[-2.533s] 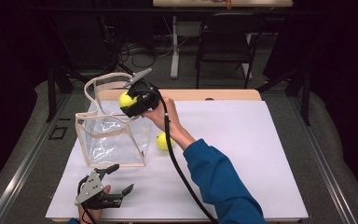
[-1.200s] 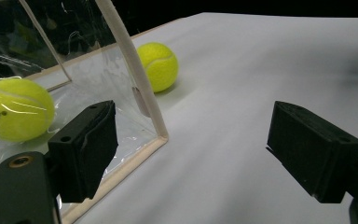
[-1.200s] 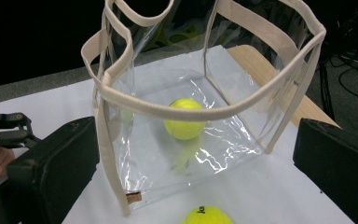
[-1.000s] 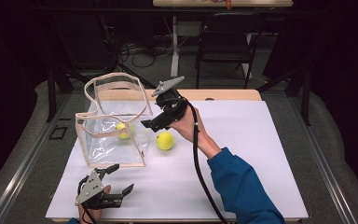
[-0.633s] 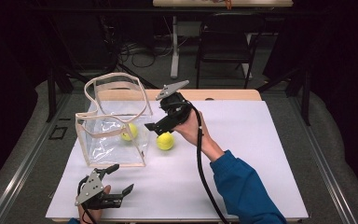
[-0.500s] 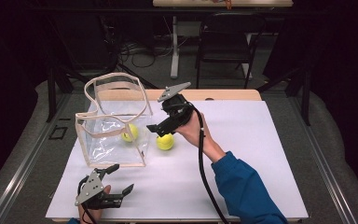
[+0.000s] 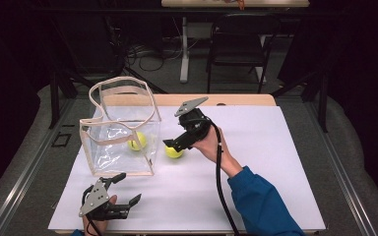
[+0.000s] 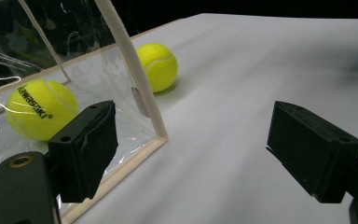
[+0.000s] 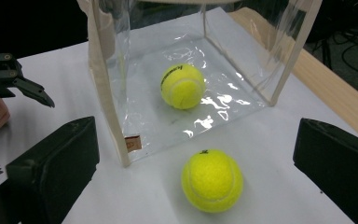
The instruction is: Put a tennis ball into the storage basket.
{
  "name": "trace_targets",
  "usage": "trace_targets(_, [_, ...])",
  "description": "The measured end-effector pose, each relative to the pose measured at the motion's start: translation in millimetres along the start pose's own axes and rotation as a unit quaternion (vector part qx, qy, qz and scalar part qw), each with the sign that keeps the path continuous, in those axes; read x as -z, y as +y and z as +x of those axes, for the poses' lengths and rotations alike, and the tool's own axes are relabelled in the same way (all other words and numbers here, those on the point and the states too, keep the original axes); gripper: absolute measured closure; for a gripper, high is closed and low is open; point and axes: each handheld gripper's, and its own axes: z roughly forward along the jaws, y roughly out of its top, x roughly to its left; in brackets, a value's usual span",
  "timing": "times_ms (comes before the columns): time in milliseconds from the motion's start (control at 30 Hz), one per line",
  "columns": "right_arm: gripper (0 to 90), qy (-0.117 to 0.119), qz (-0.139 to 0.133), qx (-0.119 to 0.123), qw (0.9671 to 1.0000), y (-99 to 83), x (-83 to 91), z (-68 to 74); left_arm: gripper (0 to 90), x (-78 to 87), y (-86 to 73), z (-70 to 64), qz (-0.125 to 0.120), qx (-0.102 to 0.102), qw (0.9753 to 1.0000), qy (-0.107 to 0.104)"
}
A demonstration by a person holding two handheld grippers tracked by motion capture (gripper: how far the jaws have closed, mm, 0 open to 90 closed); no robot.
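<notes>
A clear plastic bag (image 7: 120, 132) with beige trim stands upright and open on the white table top. One yellow tennis ball (image 7: 138, 141) lies inside it on the bottom. A second tennis ball (image 7: 173, 151) lies on the table just right of the bag. My right gripper (image 7: 172, 144) hovers open right over this second ball; in the right gripper view the ball (image 9: 212, 181) sits between the wide jaws, with the bagged ball (image 9: 182, 86) beyond. My left gripper (image 7: 131, 187) rests open near the table's front edge, facing the bag's corner (image 8: 135, 84), nothing between its jaws.
The white sheet (image 7: 266, 162) stretches bare to the right of the ball. A strip of wooden tabletop (image 7: 236, 100) shows behind it. A dark chair (image 7: 236, 44) and cables stand on the floor beyond the table.
The right gripper, which held a ball over the bag's mouth, let it drop into the bag, then swung right and down to the ball on the table. The left gripper stayed put.
</notes>
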Motion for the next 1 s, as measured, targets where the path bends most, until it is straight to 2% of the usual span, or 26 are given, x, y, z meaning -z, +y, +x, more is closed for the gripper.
trace_targets(433, [0.0, 0.003, 0.010, -0.018, 0.9998, -27.0, -5.5, -4.8, 16.0, 1.3, -1.0, 0.3, 0.001, 0.001, 1.0000, 0.004])
trace_targets(800, [0.0, -0.007, 0.026, -0.015, 0.9995, -42.7, -14.7, -3.9, 16.0, 3.0, -0.9, -1.1, 0.003, -0.001, 1.0000, 0.005])
trace_targets(1000, [0.0, -0.009, 0.025, -0.013, 0.9996, -44.3, -15.3, -4.2, 16.0, 3.2, -0.8, -1.1, 0.004, -0.003, 1.0000, 0.005])
